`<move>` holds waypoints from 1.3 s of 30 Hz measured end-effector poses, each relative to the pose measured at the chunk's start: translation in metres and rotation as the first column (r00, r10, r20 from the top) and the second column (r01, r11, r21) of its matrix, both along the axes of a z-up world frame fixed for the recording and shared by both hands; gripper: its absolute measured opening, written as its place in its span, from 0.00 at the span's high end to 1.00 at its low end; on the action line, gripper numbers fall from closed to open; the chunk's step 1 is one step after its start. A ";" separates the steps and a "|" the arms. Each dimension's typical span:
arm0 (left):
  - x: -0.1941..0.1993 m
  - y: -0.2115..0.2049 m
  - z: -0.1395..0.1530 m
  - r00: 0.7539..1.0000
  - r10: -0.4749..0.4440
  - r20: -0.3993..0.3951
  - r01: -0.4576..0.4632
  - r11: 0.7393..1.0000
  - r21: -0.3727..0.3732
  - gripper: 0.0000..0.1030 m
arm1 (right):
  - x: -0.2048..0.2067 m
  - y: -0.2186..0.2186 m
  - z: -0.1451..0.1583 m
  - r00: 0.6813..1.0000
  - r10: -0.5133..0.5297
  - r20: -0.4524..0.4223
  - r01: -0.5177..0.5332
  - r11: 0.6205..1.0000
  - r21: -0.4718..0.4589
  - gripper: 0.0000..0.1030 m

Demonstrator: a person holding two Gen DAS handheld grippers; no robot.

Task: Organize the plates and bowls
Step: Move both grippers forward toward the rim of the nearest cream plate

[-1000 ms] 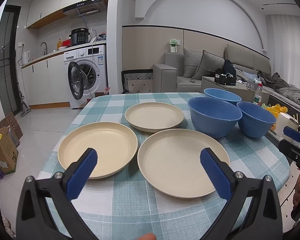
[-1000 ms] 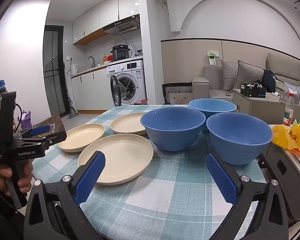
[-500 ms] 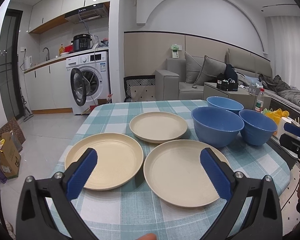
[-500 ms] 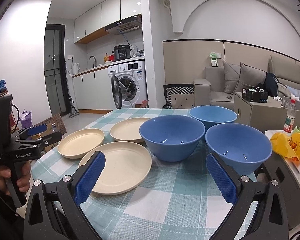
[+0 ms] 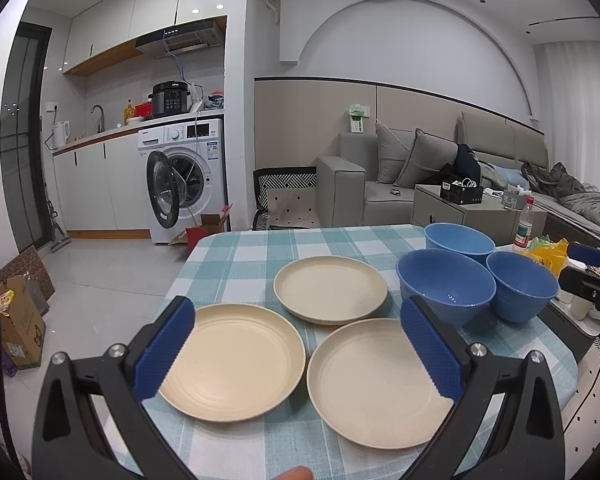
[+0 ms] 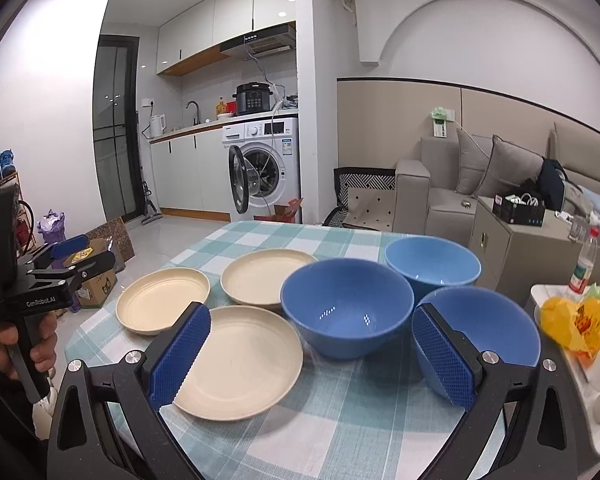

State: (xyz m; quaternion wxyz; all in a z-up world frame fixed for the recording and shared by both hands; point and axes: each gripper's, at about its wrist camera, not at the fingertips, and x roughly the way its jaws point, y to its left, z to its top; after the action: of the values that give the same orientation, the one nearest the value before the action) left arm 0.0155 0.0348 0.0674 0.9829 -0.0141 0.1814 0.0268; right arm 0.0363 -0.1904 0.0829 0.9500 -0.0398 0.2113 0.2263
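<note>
Hovering released and empty off the surface's (image 5: pixel 244 248) near edge, both grippers, left gripper (image 5: pixel 298 354) and right gripper (image 6: pixel 314 356), are facing three plates (image 5: pixel 232 360) and three bowls (image 6: pixel 346 312) lying unstacked, likely awaiting sorting by kind.

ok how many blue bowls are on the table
3, all on the table's right side: one nearest the plates, one behind it toward the sofa, one at the near right edge. None looks hidden.
</note>
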 end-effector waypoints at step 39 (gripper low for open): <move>0.129 0.050 0.030 0.988 0.030 -0.150 -0.025 0.999 0.034 0.00 | 0.149 0.086 0.115 0.987 0.085 -0.134 -0.099 0.991 -0.095 0.00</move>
State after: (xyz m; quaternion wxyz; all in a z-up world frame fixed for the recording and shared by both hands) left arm 0.1444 0.0843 0.0975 0.9661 0.0012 0.2545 0.0441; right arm 0.1851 -0.1048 0.1983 0.9196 -0.0831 0.2817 0.2610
